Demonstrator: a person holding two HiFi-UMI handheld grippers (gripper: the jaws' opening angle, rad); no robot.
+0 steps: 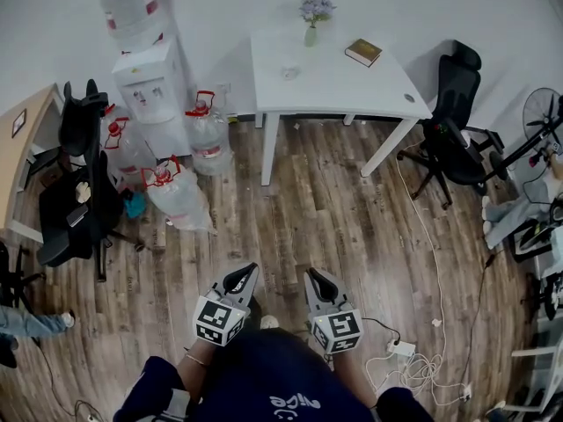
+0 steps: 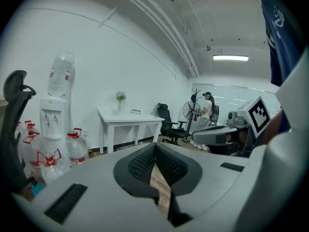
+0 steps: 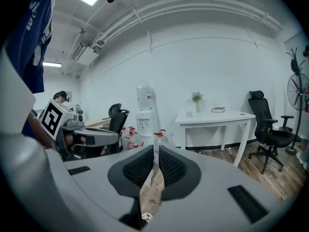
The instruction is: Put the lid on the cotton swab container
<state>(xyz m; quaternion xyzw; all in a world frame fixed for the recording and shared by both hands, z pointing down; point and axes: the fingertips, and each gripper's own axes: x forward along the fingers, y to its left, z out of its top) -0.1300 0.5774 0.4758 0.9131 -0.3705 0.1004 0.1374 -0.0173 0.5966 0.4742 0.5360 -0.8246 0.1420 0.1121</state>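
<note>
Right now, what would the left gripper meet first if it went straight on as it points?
Most likely the floor: the left gripper tilts slightly down, and only bare boards lie ahead. The table stands further along that line, though depth is hard to judge.
</note>
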